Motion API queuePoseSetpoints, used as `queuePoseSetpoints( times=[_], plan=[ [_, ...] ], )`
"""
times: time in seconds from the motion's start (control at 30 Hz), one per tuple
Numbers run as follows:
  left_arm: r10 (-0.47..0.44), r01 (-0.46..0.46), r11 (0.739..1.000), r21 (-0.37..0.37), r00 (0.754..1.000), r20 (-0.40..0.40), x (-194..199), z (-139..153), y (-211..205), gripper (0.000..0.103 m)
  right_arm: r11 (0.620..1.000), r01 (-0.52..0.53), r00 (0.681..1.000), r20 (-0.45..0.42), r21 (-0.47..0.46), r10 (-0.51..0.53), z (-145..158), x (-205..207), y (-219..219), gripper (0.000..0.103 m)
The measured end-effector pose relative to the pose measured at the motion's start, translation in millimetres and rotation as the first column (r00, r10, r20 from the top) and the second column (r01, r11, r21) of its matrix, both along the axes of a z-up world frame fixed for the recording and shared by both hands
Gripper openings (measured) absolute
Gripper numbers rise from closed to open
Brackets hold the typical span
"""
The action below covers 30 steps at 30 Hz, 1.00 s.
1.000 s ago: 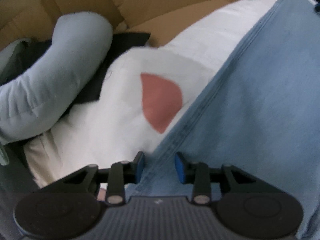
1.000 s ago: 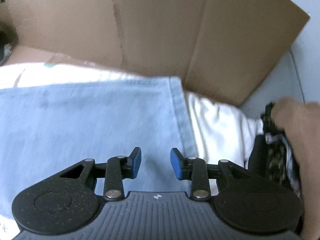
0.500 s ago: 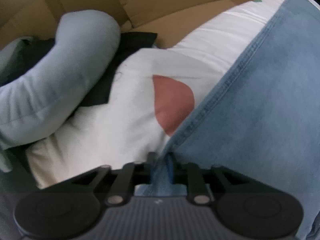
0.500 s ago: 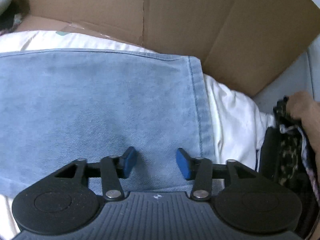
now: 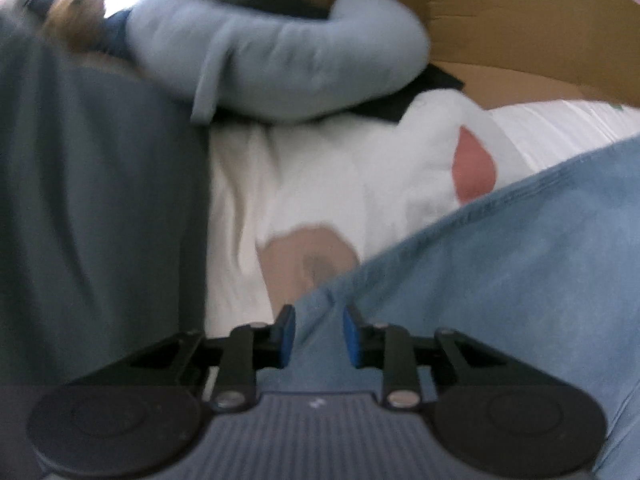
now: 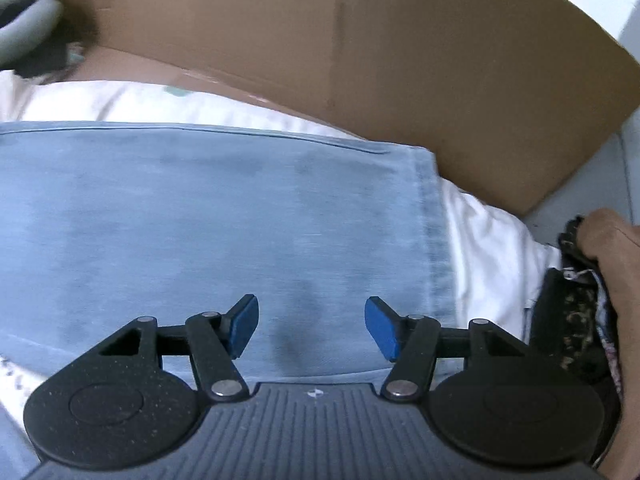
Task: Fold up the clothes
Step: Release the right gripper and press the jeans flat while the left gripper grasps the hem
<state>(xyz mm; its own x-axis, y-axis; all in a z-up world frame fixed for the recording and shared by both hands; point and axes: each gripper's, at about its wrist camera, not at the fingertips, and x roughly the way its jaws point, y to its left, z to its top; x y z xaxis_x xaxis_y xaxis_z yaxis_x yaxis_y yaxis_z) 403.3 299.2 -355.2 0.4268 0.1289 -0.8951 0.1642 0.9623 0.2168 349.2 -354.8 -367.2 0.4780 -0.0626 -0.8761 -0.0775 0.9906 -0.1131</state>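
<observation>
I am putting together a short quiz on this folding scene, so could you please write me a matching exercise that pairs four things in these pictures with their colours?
Things:
1. jeans
2. box wall
3. finger pads
4. rounded patch on the white garment

Colours:
A. brown cardboard
B. reddish pink
C. light blue denim
D. bright blue

Pairs: 1-C, 2-A, 3-D, 4-B
</observation>
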Motion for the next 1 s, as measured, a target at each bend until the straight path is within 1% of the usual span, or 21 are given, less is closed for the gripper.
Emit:
queuePoseSetpoints(
  times=[0.03, 0.1, 0.17, 0.23, 0.27, 0.3, 0.37, 0.47, 0.57, 0.73, 0.83, 0.9, 1.0],
  plan=[
    [0.048, -0.047, 0.998, -0.028, 0.999, 0.006, -4.4, -3.8, 2.9, 0.028, 1.000, -0.012, 1.000, -0.001, 0.007, 0.012, 1.3, -1.5, 4.3, 0.066],
    [0.137, -0.136, 0.987, -0.080, 0.990, 0.010, -9.6, -14.5, 8.3, 0.029, 0.999, -0.024, 1.000, -0.008, 0.021, 0.024, -0.4, -1.9, 9.6, 0.066],
    [0.214, -0.213, 0.970, -0.116, 0.977, -0.001, -8.9, -31.0, 9.7, 0.029, 0.999, -0.023, 0.999, -0.045, 0.046, 0.025, -10.3, -0.1, 12.8, 0.066],
    [0.259, -0.260, 0.961, -0.094, 0.966, -0.028, -1.2, -45.4, 9.4, 0.028, 0.998, -0.003, 0.998, -0.063, 0.057, 0.006, -20.6, 2.1, 12.8, 0.066],
    [0.290, -0.292, 0.952, -0.097, 0.956, -0.032, 3.4, -50.7, 11.2, 0.026, 0.998, 0.008, 0.997, -0.071, 0.062, -0.003, -25.8, 3.2, 12.8, 0.067],
    [0.324, -0.326, 0.940, -0.105, 0.945, -0.033, 8.1, -55.6, 13.6, 0.026, 0.998, 0.018, 0.997, -0.080, 0.068, -0.013, -31.0, 4.3, 12.8, 0.070],
    [0.388, -0.386, 0.913, -0.129, 0.922, -0.011, 14.4, -58.8, 20.0, 0.026, 0.996, 0.037, 0.996, -0.083, 0.084, -0.030, -36.3, 6.2, 11.3, 0.074],
    [0.442, -0.437, 0.887, -0.147, 0.897, -0.003, 26.1, -59.8, 26.7, 0.026, 0.995, 0.037, 0.998, -0.061, 0.090, -0.031, -40.6, 6.5, 9.5, 0.080],
    [0.441, -0.439, 0.889, -0.128, 0.897, -0.014, 37.6, -59.9, 27.2, 0.026, 0.996, 0.027, 0.998, -0.065, 0.081, -0.022, -41.1, 7.2, 8.9, 0.082],
    [0.404, -0.411, 0.903, -0.123, 0.911, -0.082, 43.7, -48.2, 32.8, 0.025, 0.997, 0.018, 0.996, -0.085, 0.074, -0.011, -40.6, 10.2, 6.5, 0.084],
    [0.423, -0.425, 0.897, -0.117, 0.905, -0.047, 26.2, -22.9, 39.7, 0.025, 0.997, 0.012, 0.995, -0.096, 0.070, -0.005, -40.4, 12.0, 5.1, 0.084],
    [0.431, -0.432, 0.892, -0.132, 0.902, -0.032, 9.1, -6.6, 45.2, 0.024, 0.998, 0.009, 0.995, -0.104, 0.068, -0.002, -40.2, 13.0, 4.0, 0.085],
    [0.437, -0.438, 0.883, -0.172, 0.899, -0.045, -17.1, 6.1, 47.9, 0.024, 0.997, 0.029, 0.993, -0.115, 0.067, -0.021, -38.8, 9.3, -0.4, 0.085]
  ],
)
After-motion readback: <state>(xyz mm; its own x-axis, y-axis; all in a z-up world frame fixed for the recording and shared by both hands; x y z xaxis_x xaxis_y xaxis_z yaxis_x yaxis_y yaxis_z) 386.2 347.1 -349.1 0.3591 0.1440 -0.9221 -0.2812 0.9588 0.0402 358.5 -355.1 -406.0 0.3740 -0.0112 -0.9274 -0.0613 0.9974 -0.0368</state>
